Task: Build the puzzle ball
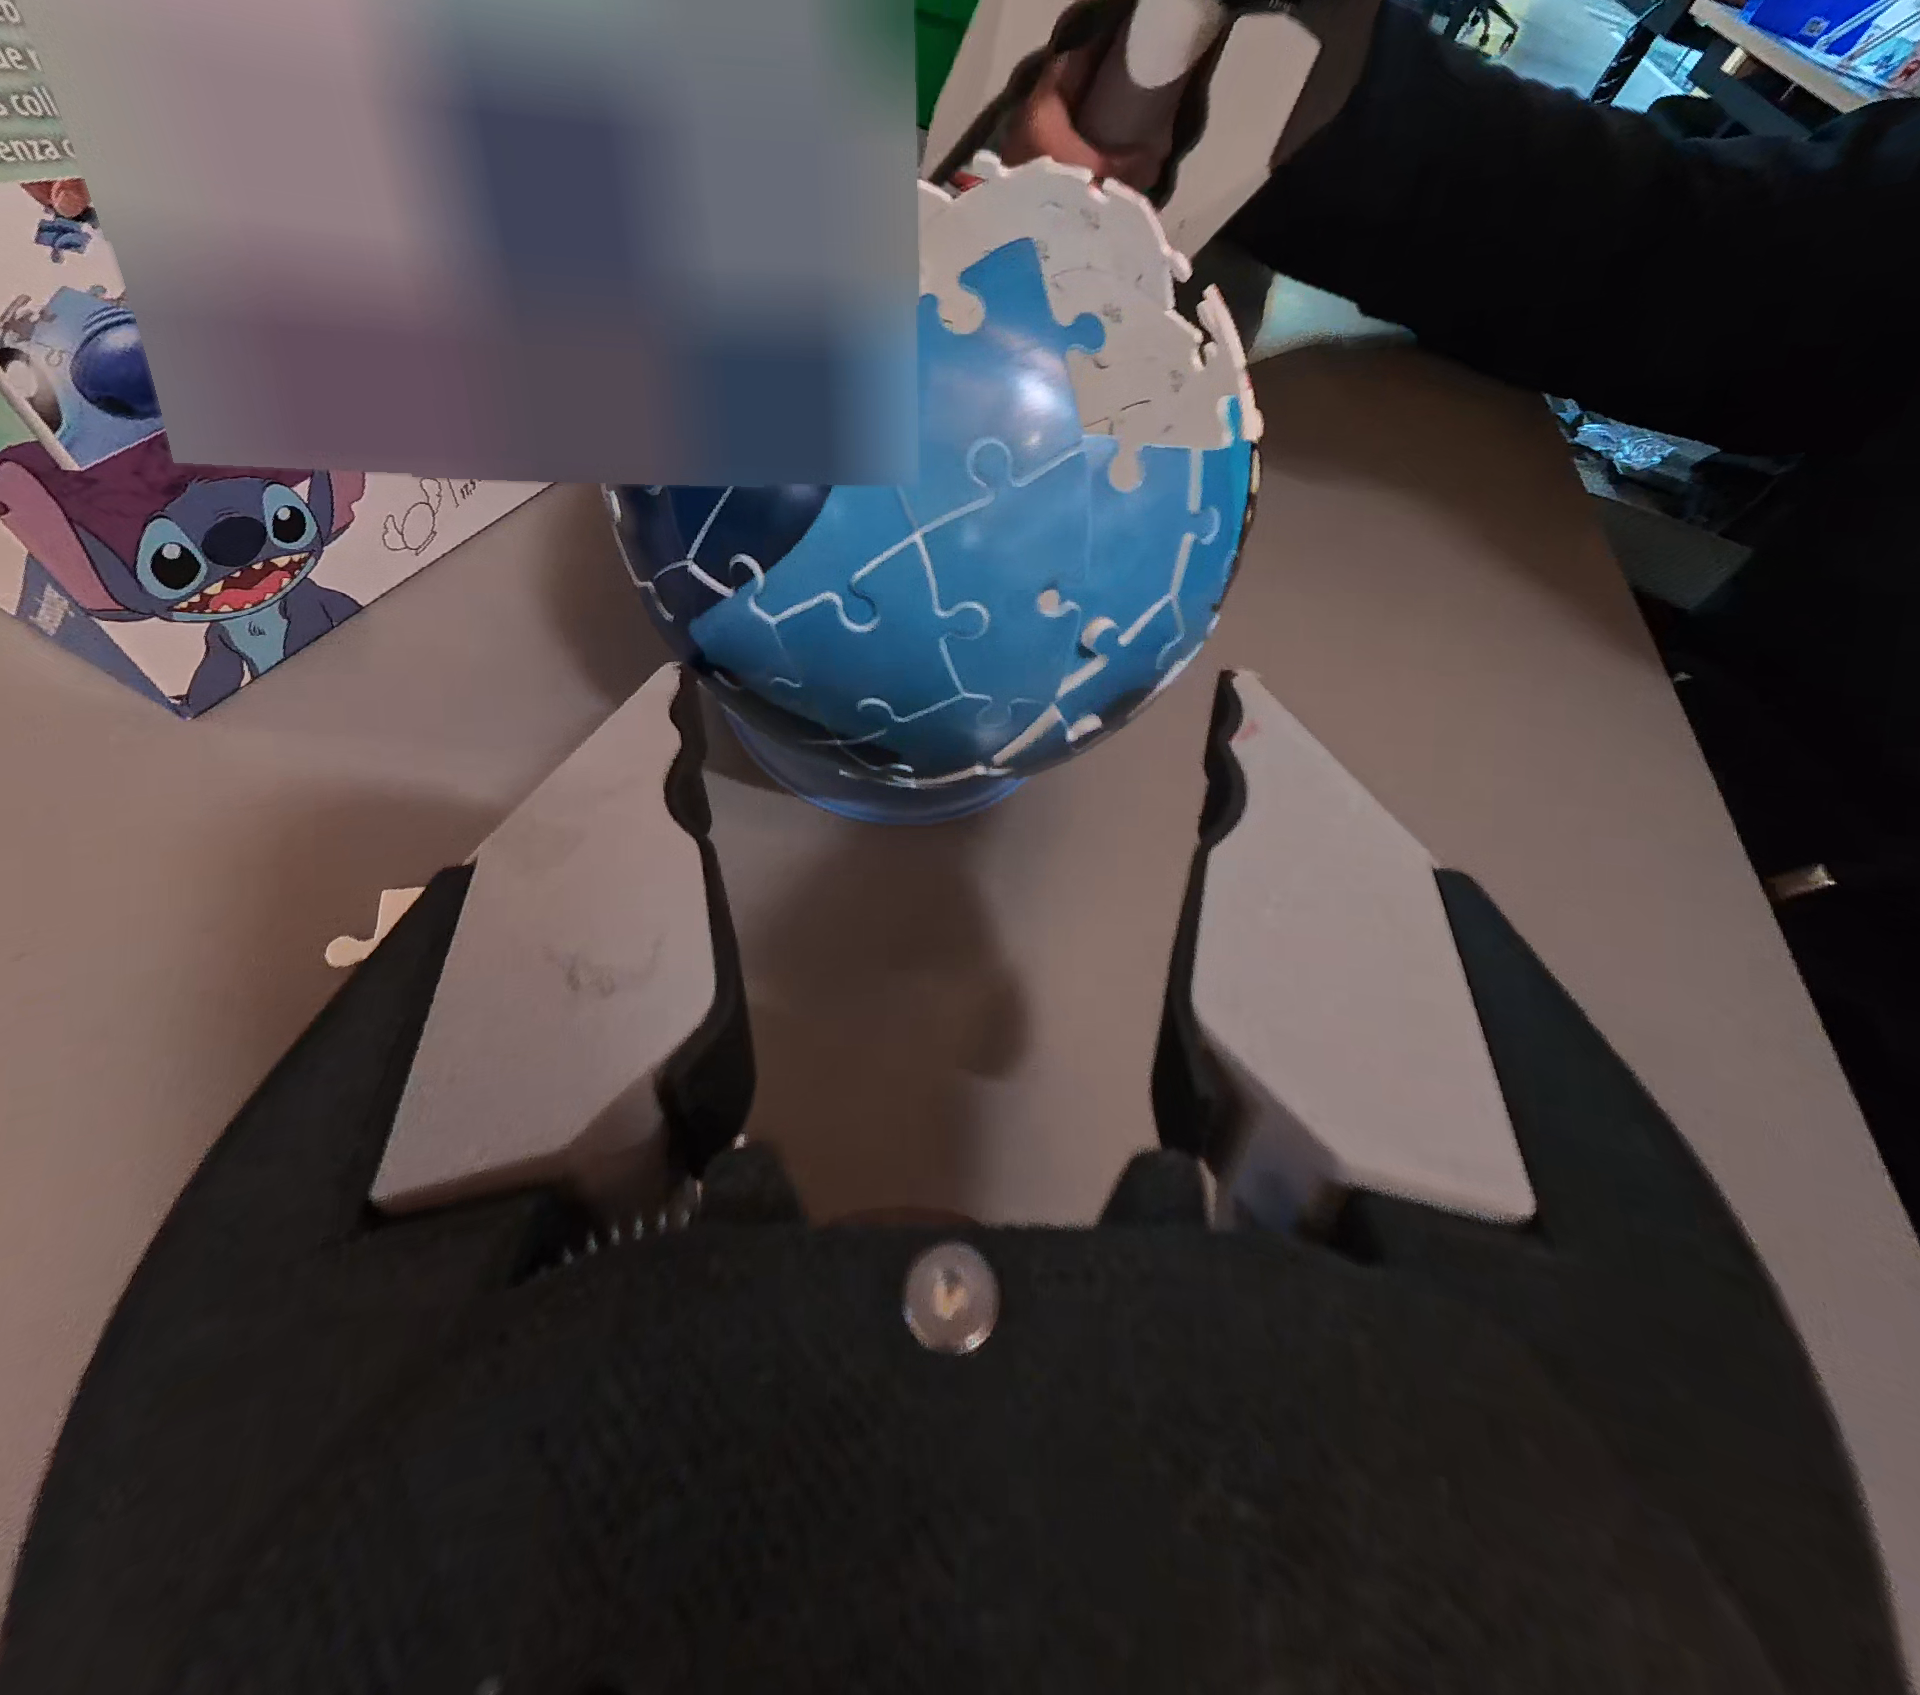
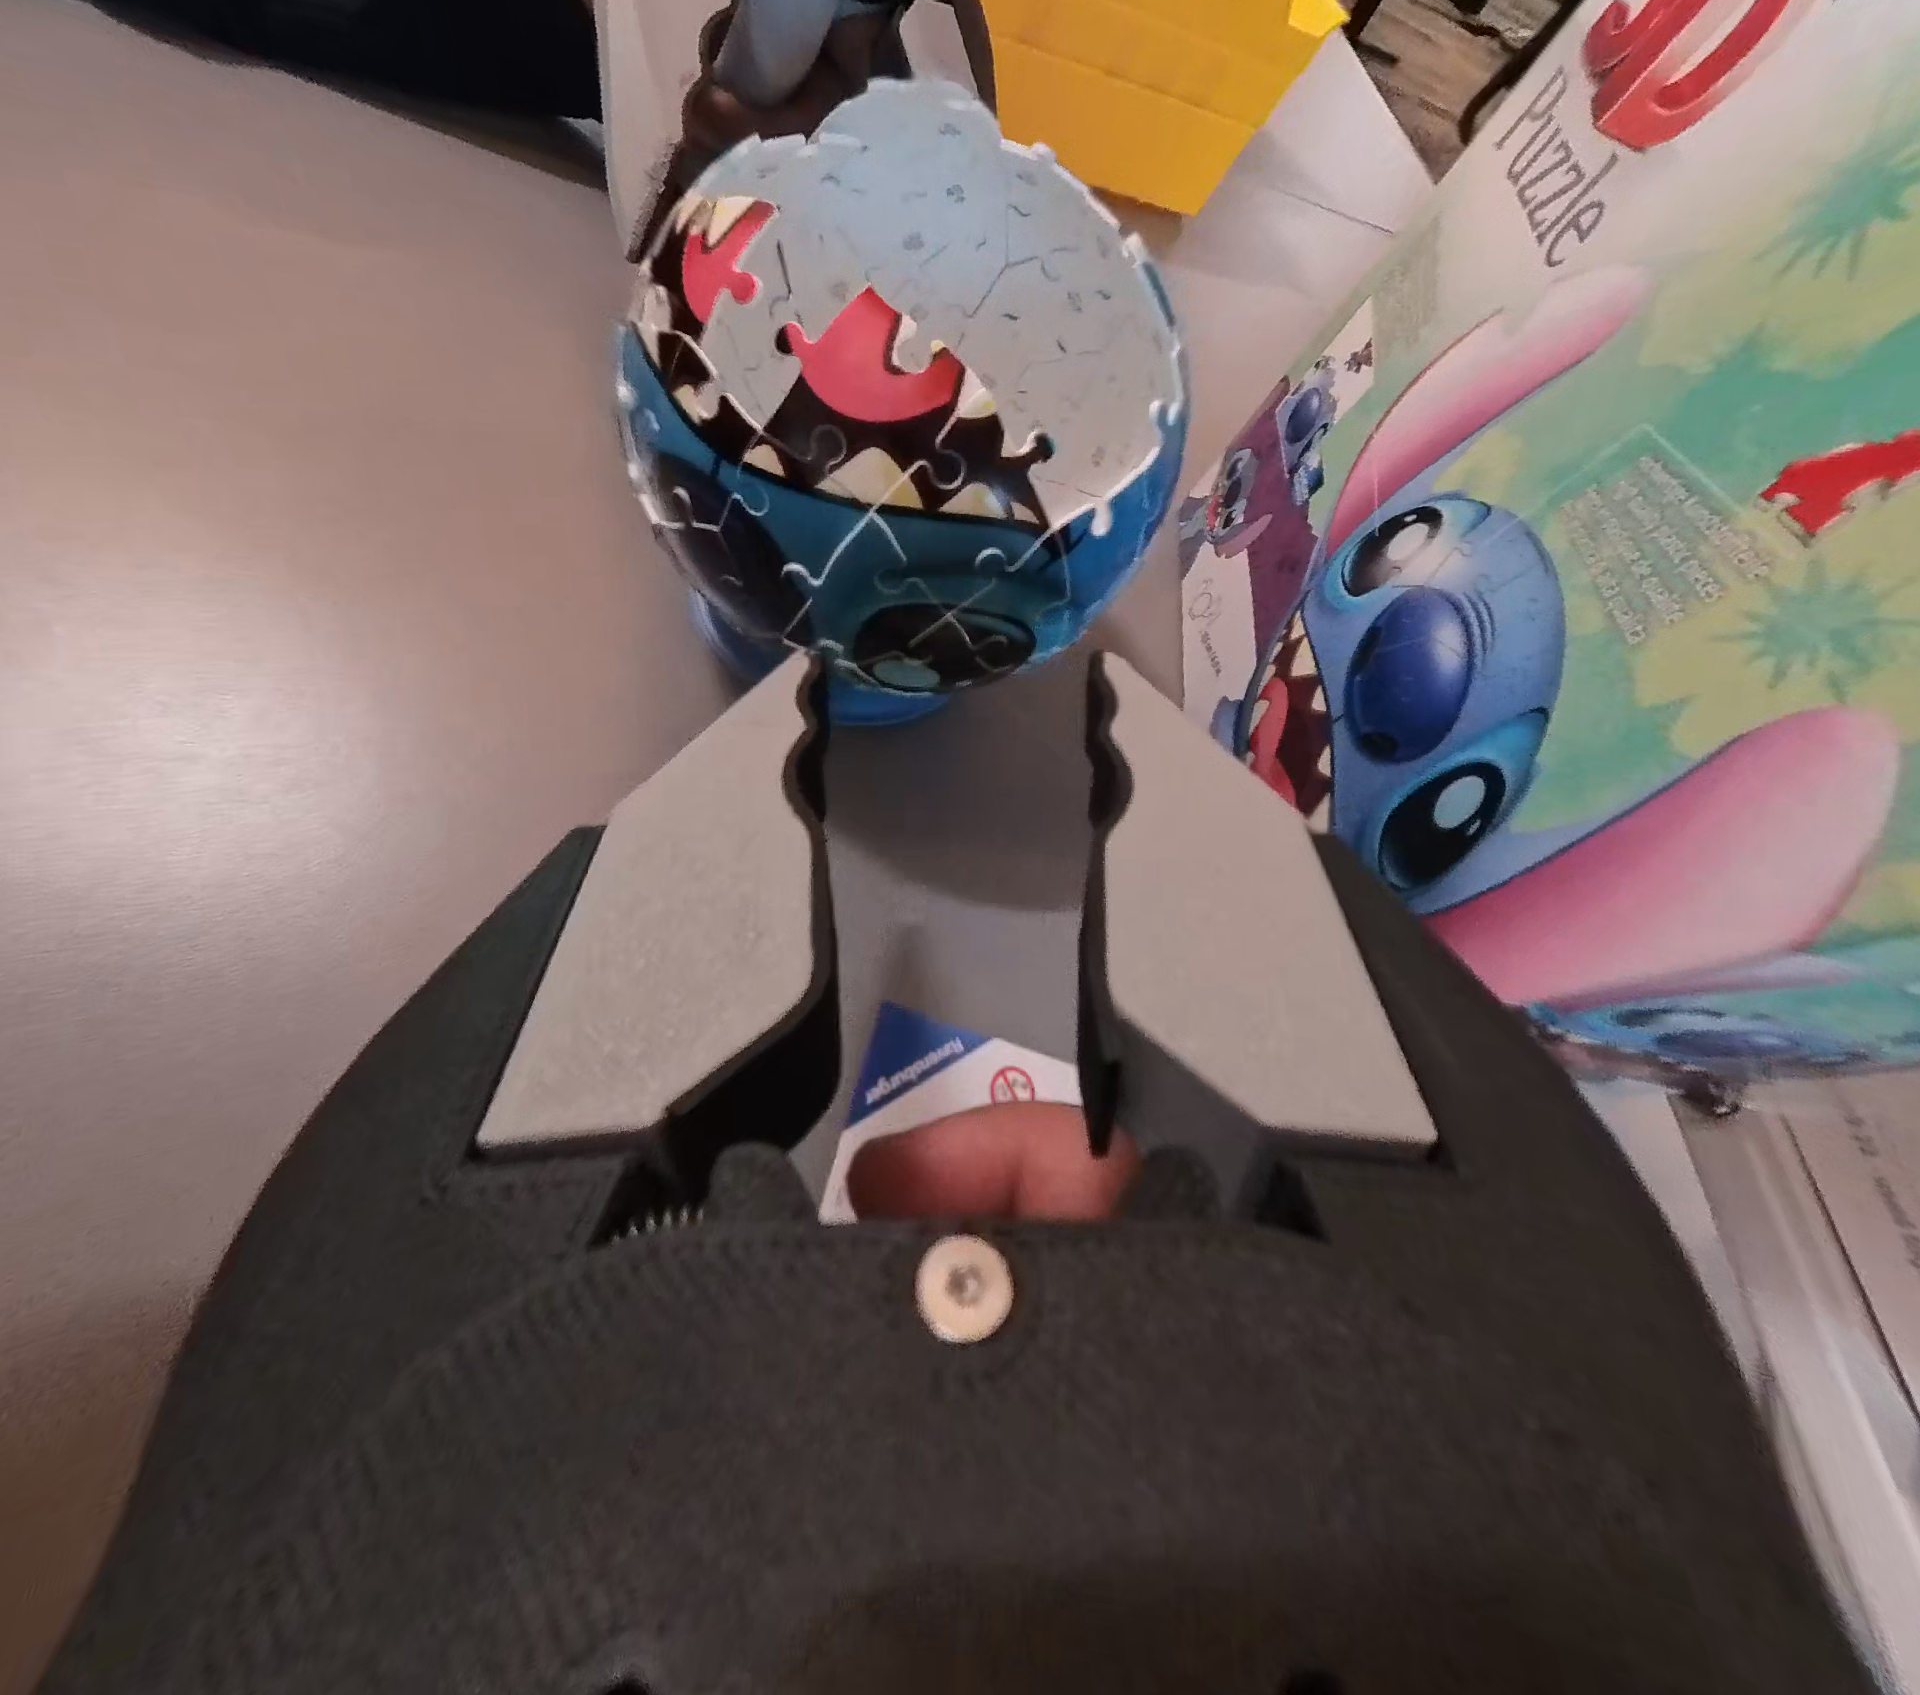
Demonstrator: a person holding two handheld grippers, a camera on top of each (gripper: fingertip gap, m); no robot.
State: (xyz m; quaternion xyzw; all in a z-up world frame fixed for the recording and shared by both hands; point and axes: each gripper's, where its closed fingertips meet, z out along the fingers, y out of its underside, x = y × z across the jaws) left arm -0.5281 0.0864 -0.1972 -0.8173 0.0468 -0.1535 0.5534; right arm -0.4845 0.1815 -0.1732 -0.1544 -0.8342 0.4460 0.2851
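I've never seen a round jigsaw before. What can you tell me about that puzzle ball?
The puzzle ball is a partly built sphere of glossy interlocking curved pieces, seemingly plastic. It stands upright on a blue ring base on the grey table. Its lower half is blue; pink, black and cream show higher, and its open top shows pale inner faces. Neither gripper holds it.
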